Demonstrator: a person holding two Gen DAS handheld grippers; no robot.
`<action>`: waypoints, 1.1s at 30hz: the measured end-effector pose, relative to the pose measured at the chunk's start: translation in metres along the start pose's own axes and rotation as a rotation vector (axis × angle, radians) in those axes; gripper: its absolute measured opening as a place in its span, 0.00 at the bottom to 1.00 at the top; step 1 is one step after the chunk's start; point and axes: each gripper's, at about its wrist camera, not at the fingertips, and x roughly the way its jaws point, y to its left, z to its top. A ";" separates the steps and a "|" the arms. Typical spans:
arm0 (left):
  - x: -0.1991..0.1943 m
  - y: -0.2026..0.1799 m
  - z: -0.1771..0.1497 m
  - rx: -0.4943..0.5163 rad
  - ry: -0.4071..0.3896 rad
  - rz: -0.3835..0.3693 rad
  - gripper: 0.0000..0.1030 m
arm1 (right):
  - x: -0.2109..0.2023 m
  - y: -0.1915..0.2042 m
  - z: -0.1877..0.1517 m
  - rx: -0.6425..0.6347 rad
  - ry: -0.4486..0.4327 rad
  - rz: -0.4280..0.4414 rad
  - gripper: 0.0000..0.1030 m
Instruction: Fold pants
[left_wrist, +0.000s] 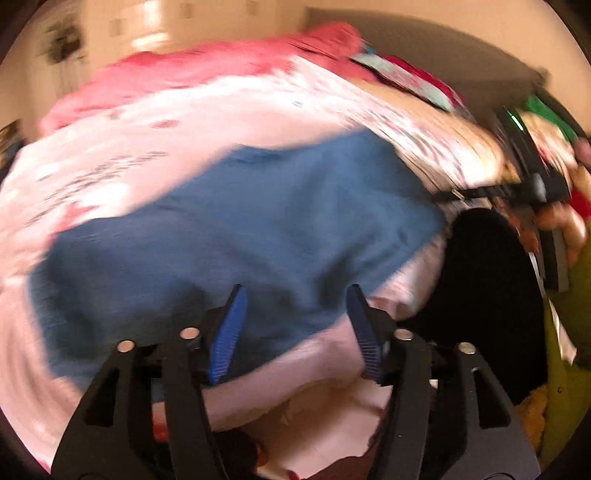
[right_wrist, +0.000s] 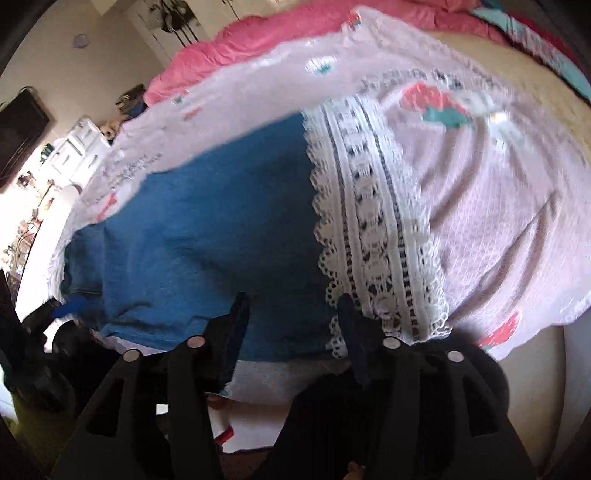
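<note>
Blue denim pants (left_wrist: 236, 229) lie spread on a pale pink printed bedspread (left_wrist: 110, 155); the left wrist view is blurred by motion. My left gripper (left_wrist: 295, 291) is open and empty, hovering over the pants' near edge. In the right wrist view the pants (right_wrist: 207, 229) end in a white lace hem (right_wrist: 373, 229). My right gripper (right_wrist: 293, 299) is open and empty, just above the near edge beside the lace. The right gripper and the hand holding it (left_wrist: 532, 173) show at the right of the left wrist view.
A pink quilt (right_wrist: 258, 37) and colourful pillows (left_wrist: 406, 77) lie at the far side of the bed. A white dresser with clutter (right_wrist: 81, 144) and a dark screen (right_wrist: 22, 122) stand left. The bed edge and floor (left_wrist: 332, 417) are below the grippers.
</note>
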 end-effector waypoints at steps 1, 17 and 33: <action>-0.011 0.015 -0.001 -0.037 -0.019 0.034 0.56 | -0.006 0.002 0.001 -0.013 -0.024 0.000 0.49; 0.000 0.152 -0.012 -0.517 0.039 0.191 0.40 | 0.030 0.081 0.004 -0.301 0.045 -0.010 0.65; -0.050 0.111 0.036 -0.337 -0.104 0.236 0.69 | 0.014 0.072 -0.006 -0.228 0.015 0.096 0.73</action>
